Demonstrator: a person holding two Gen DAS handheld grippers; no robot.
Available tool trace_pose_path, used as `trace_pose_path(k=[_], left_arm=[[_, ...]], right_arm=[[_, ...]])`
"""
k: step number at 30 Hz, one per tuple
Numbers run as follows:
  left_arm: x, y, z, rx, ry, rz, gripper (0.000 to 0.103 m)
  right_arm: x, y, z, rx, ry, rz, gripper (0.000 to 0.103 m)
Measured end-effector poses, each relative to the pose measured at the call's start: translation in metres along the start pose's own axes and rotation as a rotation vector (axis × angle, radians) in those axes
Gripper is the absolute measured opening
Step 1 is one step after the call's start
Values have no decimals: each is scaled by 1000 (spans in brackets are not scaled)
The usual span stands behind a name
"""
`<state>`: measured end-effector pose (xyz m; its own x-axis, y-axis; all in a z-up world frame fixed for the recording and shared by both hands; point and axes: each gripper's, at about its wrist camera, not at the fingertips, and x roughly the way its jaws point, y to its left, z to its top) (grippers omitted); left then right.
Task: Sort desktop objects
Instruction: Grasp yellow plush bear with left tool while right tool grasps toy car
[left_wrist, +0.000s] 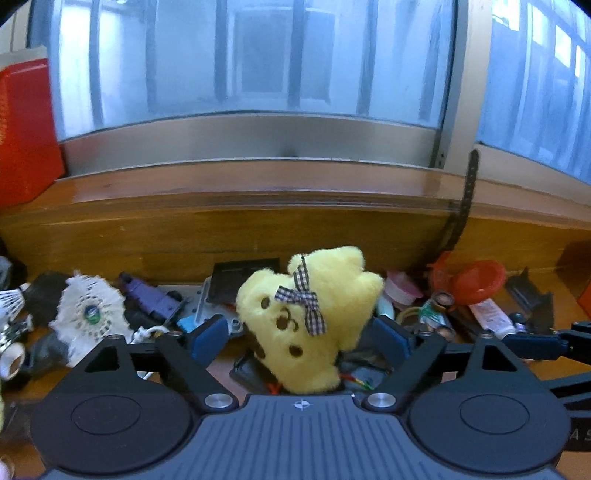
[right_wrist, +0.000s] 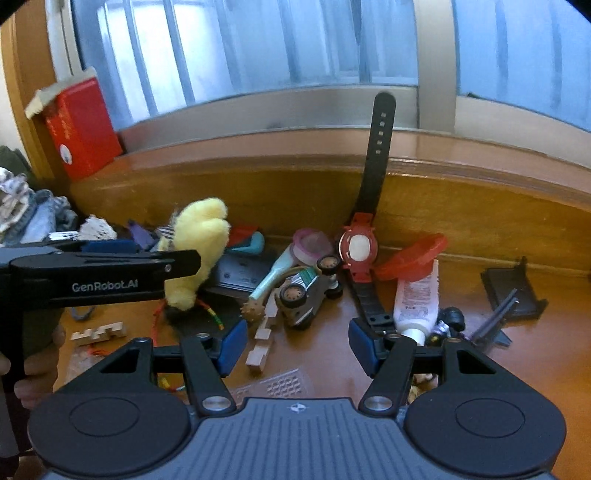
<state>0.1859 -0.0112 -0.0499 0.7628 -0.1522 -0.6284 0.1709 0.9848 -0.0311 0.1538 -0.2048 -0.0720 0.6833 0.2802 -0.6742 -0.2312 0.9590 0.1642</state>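
Both grippers, left (left_wrist: 301, 341) and right (right_wrist: 297, 345), gape above a cluttered wooden desk (right_wrist: 498, 354) beneath a window (right_wrist: 295, 44).

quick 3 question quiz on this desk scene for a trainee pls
1. True or false: the left hand-held gripper has its pads pressed tight on the yellow plush toy.
2. What does the watch strap lean against? A) red box B) wooden ledge C) toy car
3. What lies just right of the watch, cap toward the camera?

Key
1. False; the jaws stand open around the plush, with gaps at the pads.
2. B, the wooden ledge.
3. The white tube.
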Motion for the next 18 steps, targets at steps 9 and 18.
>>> trace_pose_path(k=[9, 18], left_arm=[[44, 10, -1, -17, 25, -33, 89], [39, 10, -9, 19, -9, -16, 72]], right_arm=[[32, 5, 8, -66, -6, -20, 63], [61, -3, 7, -29, -22, 3, 64]])
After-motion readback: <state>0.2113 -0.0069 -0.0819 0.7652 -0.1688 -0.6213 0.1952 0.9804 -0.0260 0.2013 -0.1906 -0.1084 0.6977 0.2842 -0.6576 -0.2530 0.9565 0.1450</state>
